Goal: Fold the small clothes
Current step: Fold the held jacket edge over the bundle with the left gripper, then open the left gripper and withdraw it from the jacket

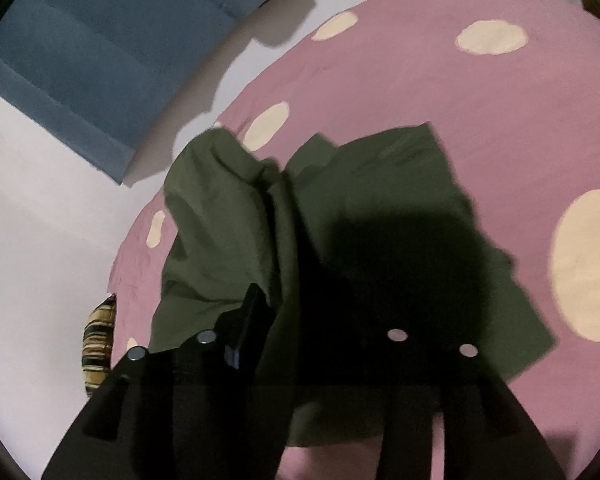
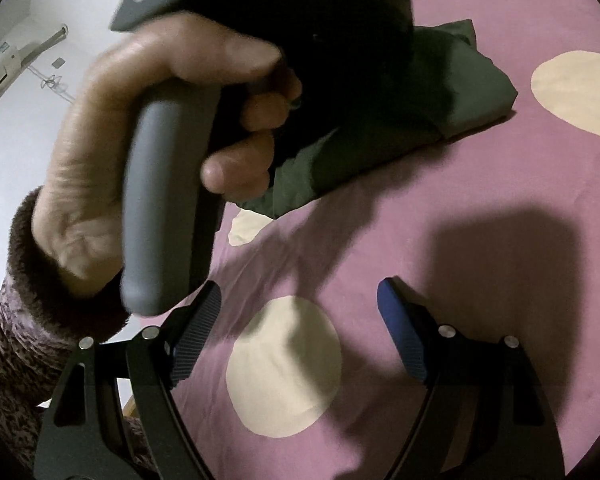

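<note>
An olive green garment (image 1: 228, 216) lies crumpled and partly folded on a pink sheet (image 1: 480, 120) with cream dots. My left gripper (image 1: 316, 304) points down at it with its jaws partly apart. Its left finger (image 1: 252, 312) rests against a fold of the cloth, and the other finger is lost in dark shadow. In the right wrist view a hand (image 2: 112, 140) holds the left gripper's grey handle (image 2: 164, 200) over the garment (image 2: 472, 92). My right gripper (image 2: 300, 292) stands wide open over bare sheet (image 2: 480, 200) and a cream dot, nothing between its fingers.
The bed's left edge curves past a blue cloth panel (image 1: 100, 60) and a white surface (image 1: 40, 240). A striped yellow and black thing (image 1: 98, 344) sits at the edge. A patterned sleeve with a dark furry cuff (image 2: 28, 280) fills the lower left of the right wrist view.
</note>
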The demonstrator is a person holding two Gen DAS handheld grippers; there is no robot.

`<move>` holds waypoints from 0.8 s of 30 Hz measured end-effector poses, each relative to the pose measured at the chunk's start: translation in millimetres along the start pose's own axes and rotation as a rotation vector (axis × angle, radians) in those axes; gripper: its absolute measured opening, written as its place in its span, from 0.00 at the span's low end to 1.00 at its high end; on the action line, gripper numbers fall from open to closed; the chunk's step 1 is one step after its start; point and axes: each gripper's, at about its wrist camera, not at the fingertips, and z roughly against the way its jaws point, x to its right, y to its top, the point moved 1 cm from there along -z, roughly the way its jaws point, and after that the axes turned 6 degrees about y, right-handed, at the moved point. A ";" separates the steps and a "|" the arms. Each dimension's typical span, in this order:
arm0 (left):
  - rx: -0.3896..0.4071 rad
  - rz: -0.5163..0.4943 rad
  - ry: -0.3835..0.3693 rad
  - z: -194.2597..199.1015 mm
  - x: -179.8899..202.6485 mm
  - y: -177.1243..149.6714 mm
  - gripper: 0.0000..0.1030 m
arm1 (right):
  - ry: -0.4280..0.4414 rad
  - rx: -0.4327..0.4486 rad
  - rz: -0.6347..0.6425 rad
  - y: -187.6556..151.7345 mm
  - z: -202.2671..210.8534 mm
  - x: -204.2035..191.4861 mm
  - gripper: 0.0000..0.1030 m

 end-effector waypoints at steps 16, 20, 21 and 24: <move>0.208 0.046 -0.123 72.1 -15.2 3.4 0.46 | -0.012 0.001 0.020 -15.0 0.1 2.8 0.78; 0.232 0.074 -0.149 80.9 -33.1 -7.3 0.53 | -0.021 -0.002 0.029 -16.6 -1.5 2.4 0.78; 0.237 0.084 -0.159 81.9 -38.7 -11.4 0.55 | -0.023 -0.003 0.031 -15.7 -0.6 2.6 0.78; 0.250 0.106 -0.161 82.1 -51.3 -23.5 0.55 | -0.031 -0.005 0.037 -9.7 5.7 4.5 0.78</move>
